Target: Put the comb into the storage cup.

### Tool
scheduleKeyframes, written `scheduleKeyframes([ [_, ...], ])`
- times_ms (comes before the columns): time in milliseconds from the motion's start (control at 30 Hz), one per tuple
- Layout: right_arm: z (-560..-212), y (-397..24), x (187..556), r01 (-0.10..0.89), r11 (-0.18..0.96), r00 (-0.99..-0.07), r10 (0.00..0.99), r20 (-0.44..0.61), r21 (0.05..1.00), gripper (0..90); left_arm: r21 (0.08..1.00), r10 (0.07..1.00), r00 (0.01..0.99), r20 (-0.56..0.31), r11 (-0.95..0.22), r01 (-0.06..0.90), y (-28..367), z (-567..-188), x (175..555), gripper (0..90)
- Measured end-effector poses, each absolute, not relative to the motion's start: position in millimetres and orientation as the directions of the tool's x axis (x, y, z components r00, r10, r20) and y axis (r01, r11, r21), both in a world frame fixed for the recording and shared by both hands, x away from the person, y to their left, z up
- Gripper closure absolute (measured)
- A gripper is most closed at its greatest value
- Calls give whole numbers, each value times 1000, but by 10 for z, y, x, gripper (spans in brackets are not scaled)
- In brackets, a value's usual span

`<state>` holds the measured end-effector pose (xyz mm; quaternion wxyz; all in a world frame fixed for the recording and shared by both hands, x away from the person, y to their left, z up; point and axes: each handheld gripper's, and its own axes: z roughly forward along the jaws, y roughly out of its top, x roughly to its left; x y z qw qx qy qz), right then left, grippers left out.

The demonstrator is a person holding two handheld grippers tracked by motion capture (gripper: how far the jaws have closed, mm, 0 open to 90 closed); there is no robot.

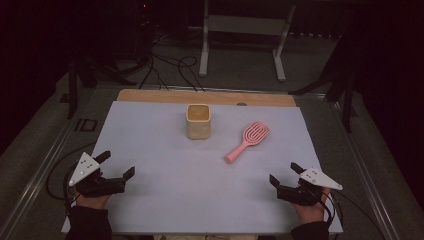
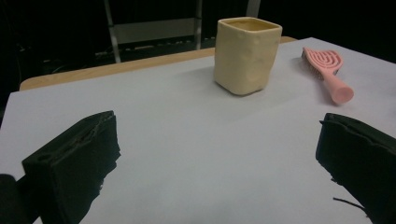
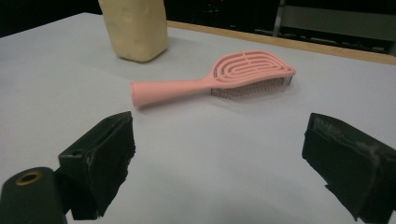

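A pale lavender-covered tabletop (image 1: 165,200) carries an upright cream square-sided cup (image 1: 198,121) near its far centre, a pink vented plastic hairbrush (image 1: 247,141) lying just right of it, and left tongs (image 1: 116,165) and right tongs (image 1: 284,173), both spread apart, holding nothing.

Smooth pink plastic hairbrush (image 3: 219,80), matt cream dimpled cup (image 2: 246,54), matt pale sheet (image 1: 200,190), wooden table edge (image 1: 150,96)
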<state>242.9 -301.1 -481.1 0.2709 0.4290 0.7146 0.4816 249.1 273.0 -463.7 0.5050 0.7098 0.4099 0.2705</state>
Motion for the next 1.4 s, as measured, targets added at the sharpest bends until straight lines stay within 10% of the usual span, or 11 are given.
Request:
scheduleKeyframes([
  [1400,-4595,-2805,2625,357,167,-527,848,51,919,82,946,885,465,8,-157,283,2708,-4724,2470,1],
])
